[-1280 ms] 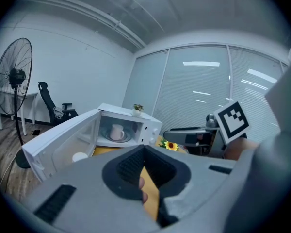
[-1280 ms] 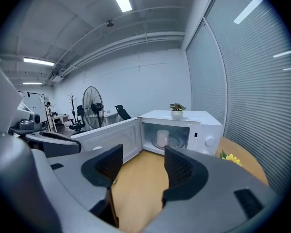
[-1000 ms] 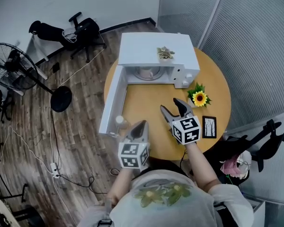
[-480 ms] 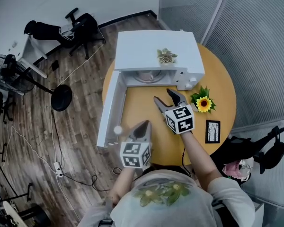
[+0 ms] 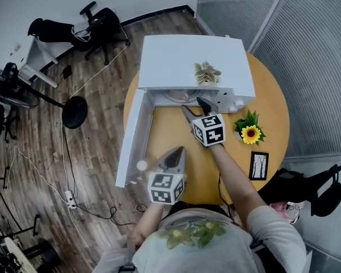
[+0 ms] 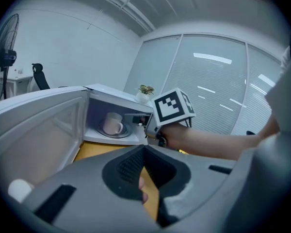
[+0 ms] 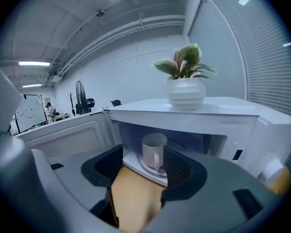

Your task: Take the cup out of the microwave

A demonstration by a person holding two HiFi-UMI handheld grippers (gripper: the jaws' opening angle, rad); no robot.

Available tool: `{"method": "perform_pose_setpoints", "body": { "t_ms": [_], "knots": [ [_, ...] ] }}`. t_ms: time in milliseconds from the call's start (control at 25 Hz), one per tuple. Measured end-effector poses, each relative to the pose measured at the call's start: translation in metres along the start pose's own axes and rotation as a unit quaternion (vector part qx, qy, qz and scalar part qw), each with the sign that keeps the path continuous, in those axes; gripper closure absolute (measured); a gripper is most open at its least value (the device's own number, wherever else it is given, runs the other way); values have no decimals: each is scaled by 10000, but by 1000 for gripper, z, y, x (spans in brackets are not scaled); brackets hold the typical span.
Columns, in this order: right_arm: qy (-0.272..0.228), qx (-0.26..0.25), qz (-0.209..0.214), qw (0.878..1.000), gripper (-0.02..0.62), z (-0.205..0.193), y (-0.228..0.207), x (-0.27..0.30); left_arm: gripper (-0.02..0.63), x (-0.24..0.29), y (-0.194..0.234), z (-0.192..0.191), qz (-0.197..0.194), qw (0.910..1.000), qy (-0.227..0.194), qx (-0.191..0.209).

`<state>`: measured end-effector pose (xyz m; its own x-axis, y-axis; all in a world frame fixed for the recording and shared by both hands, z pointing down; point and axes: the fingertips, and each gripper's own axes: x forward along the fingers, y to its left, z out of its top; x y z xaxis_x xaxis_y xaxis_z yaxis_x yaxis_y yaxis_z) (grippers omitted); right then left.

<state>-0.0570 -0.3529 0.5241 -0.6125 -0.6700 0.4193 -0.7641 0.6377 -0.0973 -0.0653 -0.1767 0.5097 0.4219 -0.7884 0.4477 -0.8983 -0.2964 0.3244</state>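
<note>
The white microwave (image 5: pixel 193 58) stands at the back of the round yellow table (image 5: pixel 273 104) with its door (image 5: pixel 133 135) swung open to the left. A pale cup (image 7: pixel 153 152) stands upright on the glass turntable inside, handle toward me; the left gripper view also shows the cup (image 6: pixel 112 124). My right gripper (image 5: pixel 192 104) is open at the mouth of the cavity, and the cup shows just beyond its spread jaws (image 7: pixel 145 166), untouched. My left gripper (image 5: pixel 179 151) hangs back over the table's front, its jaws (image 6: pixel 144 149) shut with nothing in them.
A small potted plant (image 5: pixel 207 71) sits on top of the microwave. A sunflower (image 5: pixel 250 133) and a framed picture (image 5: pixel 259 165) lie at the table's right. On the wooden floor to the left stand a fan (image 5: pixel 74 112) and an office chair (image 5: pixel 96 24).
My right gripper has travelled forward across the table to the microwave's opening, still open. The left gripper has hardly moved.
</note>
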Motion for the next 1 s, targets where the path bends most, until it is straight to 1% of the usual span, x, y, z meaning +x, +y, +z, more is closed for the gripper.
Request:
{"method": "perform_pose_setpoints", "body": {
  "t_ms": [160, 360, 640, 720, 800, 840, 1000],
  "knots": [
    [97, 74, 31, 9999, 322, -11, -10, 26, 603, 15, 4, 2, -7, 10000, -58, -28],
    [319, -59, 2, 9995, 324, -22, -17, 49, 603, 25, 10, 4, 79, 9999, -101, -74],
    [452, -171, 5, 9988, 327, -27, -24, 74, 603, 38, 19, 9, 144, 9997, -128, -124],
    [472, -159, -45, 9987, 346, -29, -26, 79, 603, 40, 22, 8, 172, 9996, -115, -166],
    [479, -166, -143, 9986, 418, -30, -29, 83, 601, 40, 26, 8, 198, 9995, -107, -208],
    [493, -188, -187, 9984, 437, -30, -30, 85, 603, 41, 27, 8, 209, 9995, -106, -226],
    [642, -226, -220, 9974, 439, -35, -33, 93, 603, 42, 32, 5, 237, 9993, -76, -276]
  ]
}}
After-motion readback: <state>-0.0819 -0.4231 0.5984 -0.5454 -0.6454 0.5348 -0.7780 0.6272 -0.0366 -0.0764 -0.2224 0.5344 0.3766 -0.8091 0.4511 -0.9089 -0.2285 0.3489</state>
